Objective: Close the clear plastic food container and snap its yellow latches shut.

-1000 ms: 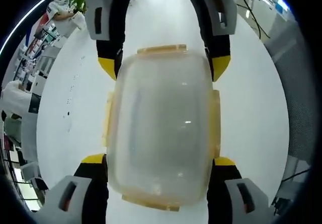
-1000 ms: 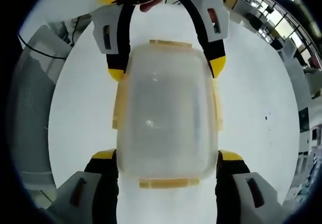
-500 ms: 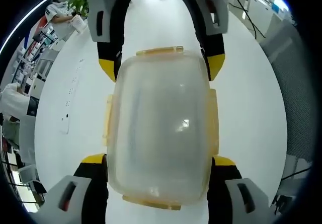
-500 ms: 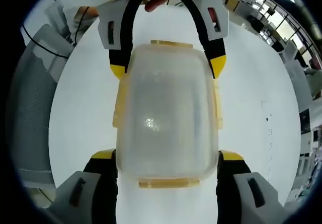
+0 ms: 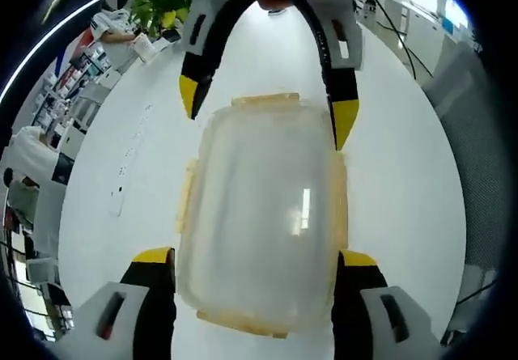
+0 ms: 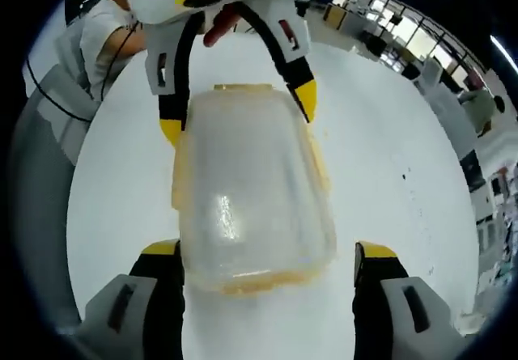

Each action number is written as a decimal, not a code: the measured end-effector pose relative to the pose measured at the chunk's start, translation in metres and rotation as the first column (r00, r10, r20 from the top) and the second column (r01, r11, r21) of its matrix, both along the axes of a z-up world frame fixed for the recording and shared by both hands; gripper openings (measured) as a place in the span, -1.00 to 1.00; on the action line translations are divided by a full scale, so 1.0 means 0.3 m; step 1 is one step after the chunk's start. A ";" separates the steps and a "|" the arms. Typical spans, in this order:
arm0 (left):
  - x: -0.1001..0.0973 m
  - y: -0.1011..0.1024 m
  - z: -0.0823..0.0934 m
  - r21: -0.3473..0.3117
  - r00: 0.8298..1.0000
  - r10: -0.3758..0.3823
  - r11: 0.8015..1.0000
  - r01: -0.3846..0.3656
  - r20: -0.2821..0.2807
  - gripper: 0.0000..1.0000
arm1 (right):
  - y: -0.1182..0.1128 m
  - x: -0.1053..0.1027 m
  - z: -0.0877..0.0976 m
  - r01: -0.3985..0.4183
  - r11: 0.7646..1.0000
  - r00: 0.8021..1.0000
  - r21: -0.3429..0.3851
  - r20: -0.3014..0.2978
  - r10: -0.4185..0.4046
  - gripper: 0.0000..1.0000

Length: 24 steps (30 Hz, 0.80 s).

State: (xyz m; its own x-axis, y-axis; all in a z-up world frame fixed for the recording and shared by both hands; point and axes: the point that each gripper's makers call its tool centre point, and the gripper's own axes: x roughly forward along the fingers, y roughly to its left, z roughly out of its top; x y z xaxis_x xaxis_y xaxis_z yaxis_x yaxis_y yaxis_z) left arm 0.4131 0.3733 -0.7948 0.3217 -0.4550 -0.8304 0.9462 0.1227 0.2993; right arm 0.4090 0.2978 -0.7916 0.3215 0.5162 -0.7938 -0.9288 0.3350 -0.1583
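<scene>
The clear plastic container (image 5: 259, 222) lies on the white table (image 5: 405, 214) with its lid on, and yellow latches (image 5: 343, 206) run along its edges. My left gripper (image 5: 255, 256) has its jaws pressed against both sides of the near end. My right gripper (image 5: 265, 108) faces it from the far end with its tips spread wider than the box. In the right gripper view the container (image 6: 247, 198) sits between my right gripper's (image 6: 267, 251) jaws with a gap at the right jaw. The left gripper (image 6: 238, 115) hugs the far end.
A person's hand (image 6: 217, 25) and grey sleeve (image 6: 89, 36) show behind the left gripper. A white power strip (image 5: 128, 174) lies on the table to the left. A plant (image 5: 158, 8) and office desks stand beyond the table's edge.
My right gripper's jaws have spread and come off the container's sides, and it has lifted and tilted. The left gripper's hold looks the same. Both views have shifted with the hands.
</scene>
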 end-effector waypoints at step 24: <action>-0.146 0.113 -0.001 -0.569 0.888 0.410 0.687 -0.452 -0.210 0.74 | 0.058 -0.150 0.025 0.338 0.812 0.939 0.476 -0.118 -0.322 1.00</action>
State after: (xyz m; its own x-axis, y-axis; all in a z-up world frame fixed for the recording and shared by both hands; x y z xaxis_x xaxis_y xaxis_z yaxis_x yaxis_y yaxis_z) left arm 0.3693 0.4070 -0.7952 0.5654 -0.6787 -0.4688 0.7576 0.6520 -0.0304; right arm 0.3639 0.3153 -0.7841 0.5221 0.7021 -0.4842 -0.7503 0.6481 0.1306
